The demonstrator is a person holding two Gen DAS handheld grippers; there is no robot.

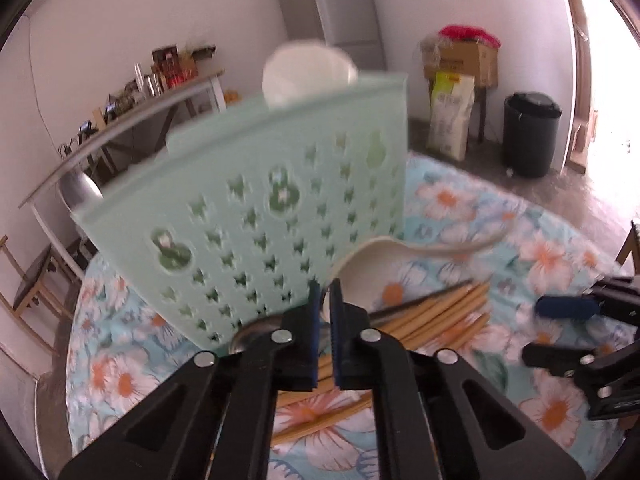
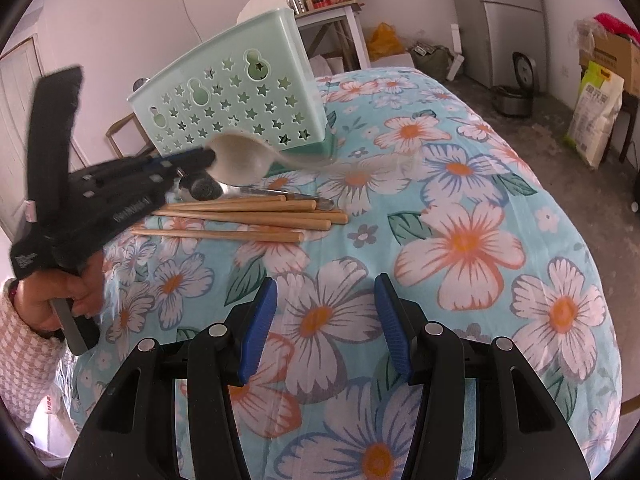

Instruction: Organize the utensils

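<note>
Floral cloth covers the tabletop (image 2: pixel 460 240). My left hand-held gripper (image 1: pixel 325 292) pinches the white spoon (image 2: pixel 240 160) by its bowl rim, just before the green basket (image 2: pixel 236 96); light, stiff, slippery, probably breakable. My right hand-held gripper (image 2: pixel 326 320) hangs open. Motion blur hides the spoon's handle end.

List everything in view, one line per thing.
Utensil basket: one, mint green, star cutouts, on the tablecloth.
White spoon: one, pinched by its bowl rim in the left gripper.
Chopsticks: several, bamboo tan, lying before the basket.
Metal spoon: one, silver, beside the chopsticks.
Tablecloth: one, blue floral.
Trash bin: one, black, on the floor.
Left gripper: closed on the white spoon.
Right gripper: open, empty.
</note>
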